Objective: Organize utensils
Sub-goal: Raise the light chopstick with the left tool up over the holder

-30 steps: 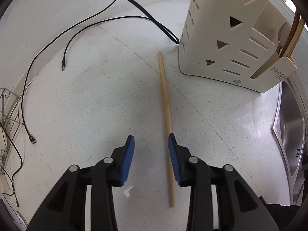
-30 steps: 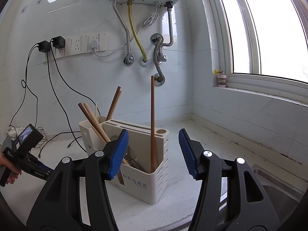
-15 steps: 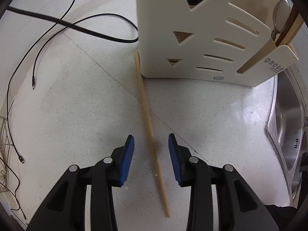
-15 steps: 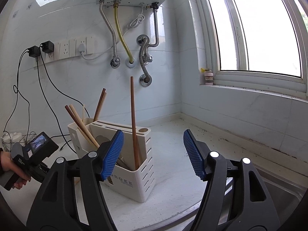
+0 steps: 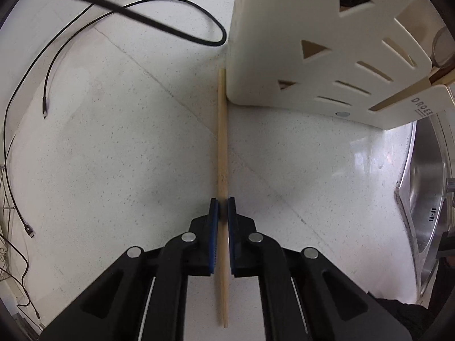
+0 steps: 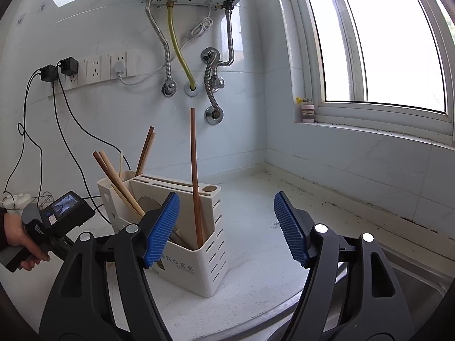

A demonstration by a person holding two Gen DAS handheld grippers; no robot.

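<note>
1. Chopstick (image 5: 222, 153): single pale wooden stick, slim, straight, plain and unpainted, lying flat on the speckled white countertop (image 5: 128, 156).
2. Far end resting just beside, possibly touching, the lower corner of the cream utensil holder (image 5: 298, 65); near end lying toward the counter's front edge, under the tool.
3. Left gripper (image 5: 223, 213): pointed straight down at the counter, blue pads closed together on the chopstick at a point nearer its front end. Jaws just closed in from a wider setting, stick between them.
4. Stick seemingly down on the counter along its whole length; lift-off cannot be told.
5. Right gripper (image 6: 227, 227): held roughly level, facing the wall, jaws well apart and just widened further, nothing between the pads.
6. Utensil holder in the right wrist view (image 6: 196, 264): cream plastic, slotted sides, triangular cut-outs, standing upright on the counter near the sink (image 6: 412, 284).
7. Contents of holder: one dark brown chopstick (image 6: 195, 170) standing nearly upright in the front compartment; several light and brown sticks (image 6: 119, 176) leaning in the rear compartment.
8. Black cables (image 5: 119, 8) looped on the counter behind the loose stick, one running against the holder's far corner.
9. Person's hand (image 6: 17, 236) visible at the left edge of the right wrist view, gripping the left tool's handle.
</note>
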